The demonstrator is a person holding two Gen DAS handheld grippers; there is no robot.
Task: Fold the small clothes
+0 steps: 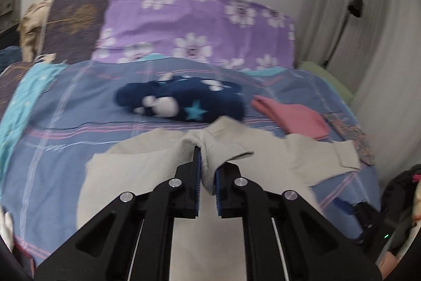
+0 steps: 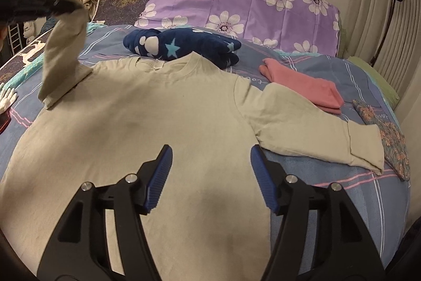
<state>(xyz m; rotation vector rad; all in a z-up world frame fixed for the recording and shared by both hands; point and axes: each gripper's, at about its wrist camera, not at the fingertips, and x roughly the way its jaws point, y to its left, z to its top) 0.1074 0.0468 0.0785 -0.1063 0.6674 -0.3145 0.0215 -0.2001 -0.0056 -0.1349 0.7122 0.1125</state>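
A beige long-sleeved shirt (image 2: 147, 128) lies front up on the blue plaid bed cover (image 2: 342, 181). My left gripper (image 1: 208, 162) is shut on the shirt's left sleeve (image 1: 218, 146) and holds it lifted above the bed. In the right wrist view that raised sleeve (image 2: 63, 57) hangs from the left gripper (image 2: 63, 4) at the upper left. My right gripper (image 2: 210, 157) is open and empty, hovering over the shirt's lower right body. The right sleeve (image 2: 315, 131) lies flat, stretched out to the right.
A dark blue star-print garment (image 2: 184, 46) lies bundled behind the shirt's collar. A folded pink garment (image 2: 305, 86) and a floral cloth (image 2: 386, 138) lie to the right. A purple flowered pillow (image 2: 236, 9) sits at the bed head. Curtains and a lamp stand (image 2: 386, 17) are on the right.
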